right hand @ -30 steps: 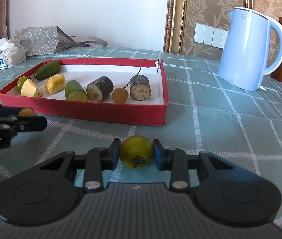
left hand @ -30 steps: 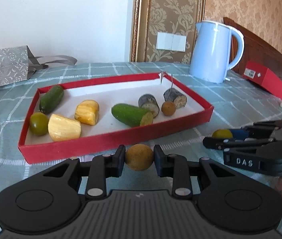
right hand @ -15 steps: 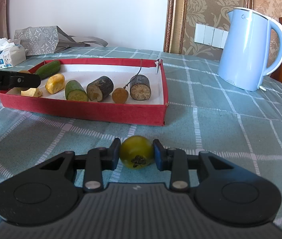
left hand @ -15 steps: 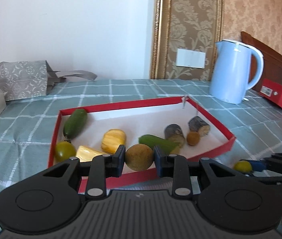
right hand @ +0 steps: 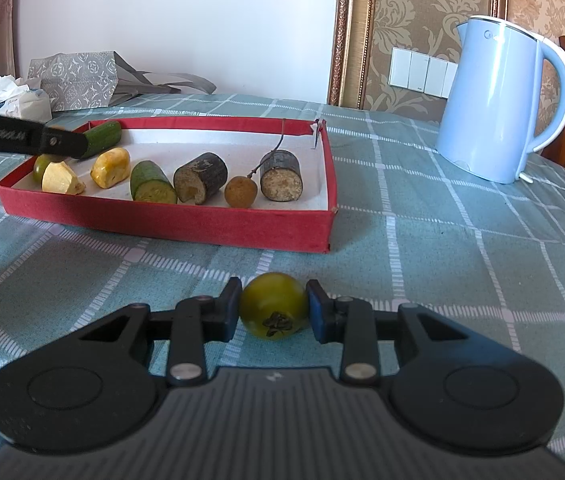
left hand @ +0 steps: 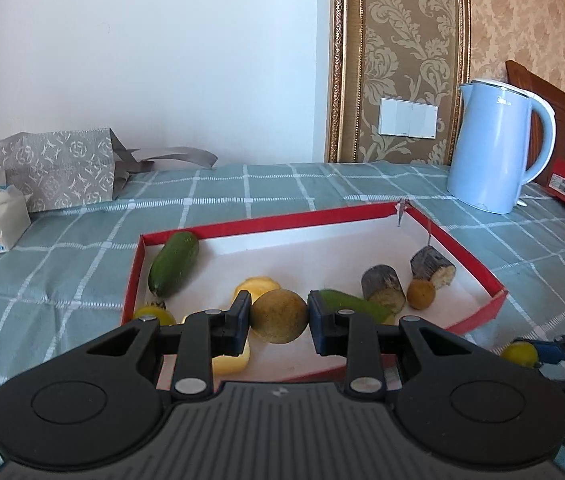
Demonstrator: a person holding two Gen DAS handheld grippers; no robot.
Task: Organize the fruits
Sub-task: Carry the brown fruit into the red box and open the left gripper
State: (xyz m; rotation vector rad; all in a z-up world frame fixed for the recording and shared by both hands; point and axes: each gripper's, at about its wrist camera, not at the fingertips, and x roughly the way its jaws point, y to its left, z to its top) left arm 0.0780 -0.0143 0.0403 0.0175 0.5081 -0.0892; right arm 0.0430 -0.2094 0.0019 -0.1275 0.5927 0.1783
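**Two fruits held, one over the tray**

Two grippers are each holding one fruit. The red tray [right hand: 170,216] is lying on the checked tablecloth [right hand: 442,248], with cucumber pieces [right hand: 150,184] inside. My left gripper [left hand: 279,316] is pinching a brown round fruit [left hand: 279,315] above the tray. My right gripper [right hand: 273,311] is clamping a green tomato [right hand: 273,305] low over the cloth, in front of the tray.
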